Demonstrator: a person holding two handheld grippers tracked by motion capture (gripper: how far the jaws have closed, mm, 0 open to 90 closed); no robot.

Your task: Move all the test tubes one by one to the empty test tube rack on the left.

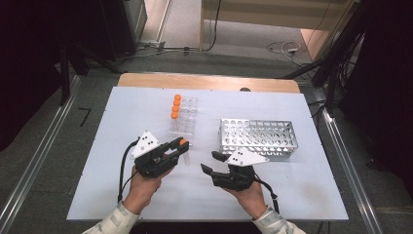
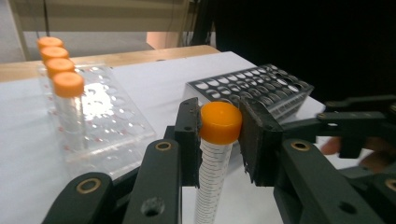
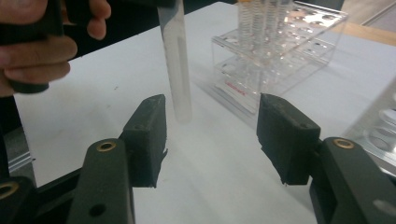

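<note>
**Capped tube held over the white bench**

The left gripper [image 2: 219, 135] has its fingers [image 2: 189, 135] clamped on a clear plastic tube [image 2: 212, 172] just under its smooth, rounded orange cap [image 2: 220, 122]. The tube hangs upright above the bench [image 1: 292, 180], between the two racks, and fine printed scale marks run down its wall. The right gripper [image 3: 212, 135] stands open beside it: its flat, matte black fingers [image 3: 286, 135] are spread apart, and the tube's rounded bottom [image 3: 180, 93] hangs beyond them, untouched. Behind the left gripper stands a clear plastic rack [image 1: 184, 119] holding capped tubes [image 1: 175, 107] in a row. To the right sits a box-shaped metal rack [image 1: 257, 137] punched with round holes.
</note>
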